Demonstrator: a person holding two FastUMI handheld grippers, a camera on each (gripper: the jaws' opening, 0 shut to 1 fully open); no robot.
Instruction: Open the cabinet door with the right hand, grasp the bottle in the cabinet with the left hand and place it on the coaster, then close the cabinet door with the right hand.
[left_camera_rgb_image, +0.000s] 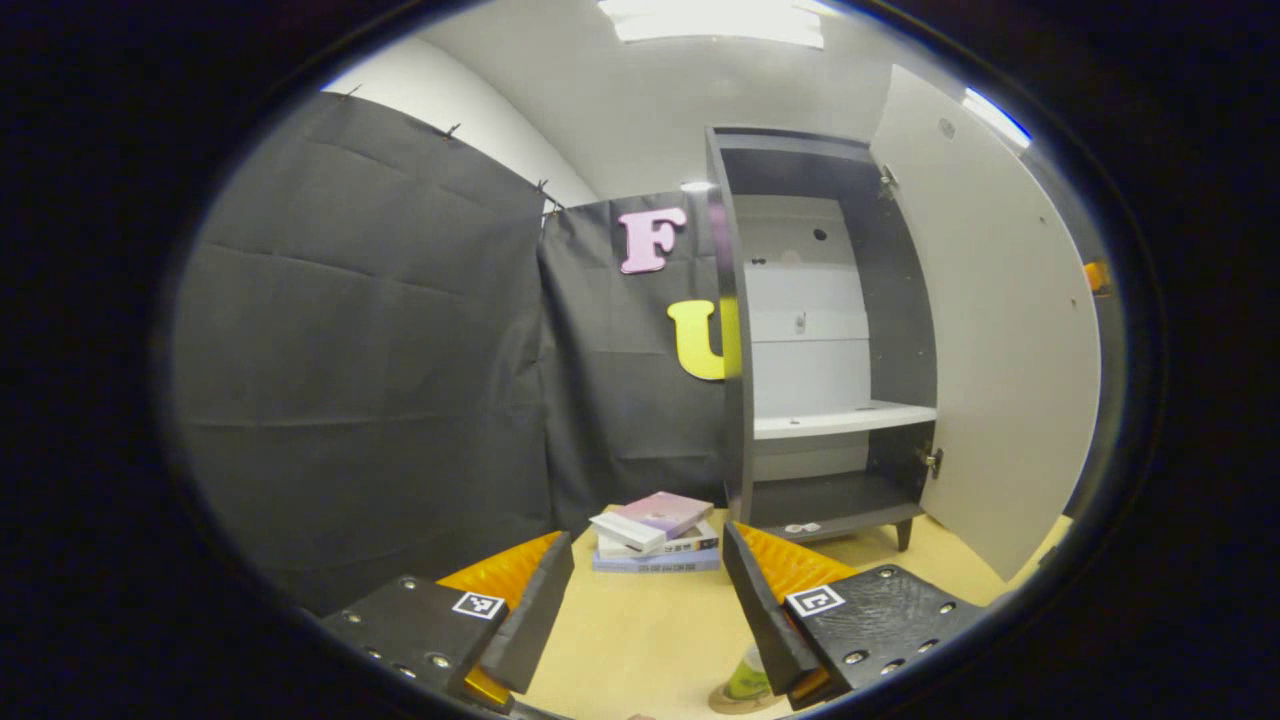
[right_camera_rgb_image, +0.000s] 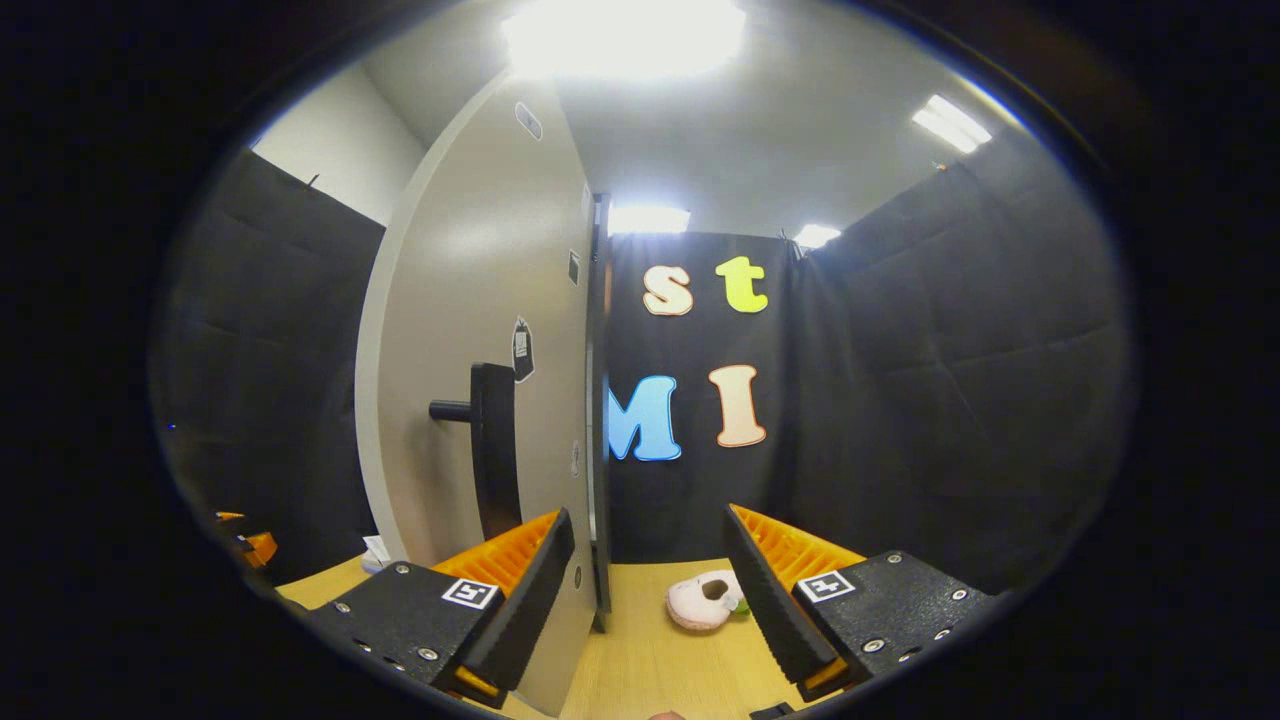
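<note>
Left gripper view: cabinet (left_camera_rgb_image: 830, 330) door (left_camera_rgb_image: 1000, 330) open, shelves bare | bottle (left_camera_rgb_image: 748, 680) on coaster (left_camera_rgb_image: 735, 702) | both fingers apart

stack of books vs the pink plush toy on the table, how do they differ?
The stack of books is flat-sided and piled in layers, left of the cabinet foot; the plush toy is a single rounded, soft lump right of the open door. The books' covers vary; the toy is pink. Both rest on the table.

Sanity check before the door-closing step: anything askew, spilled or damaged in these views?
Nothing spilled or damaged. The cabinet door stands wide open on its hinges, shelves bare. The books beside the cabinet are stacked unevenly, the top ones skewed. Both the left gripper and right gripper are open, holding nothing.
</note>
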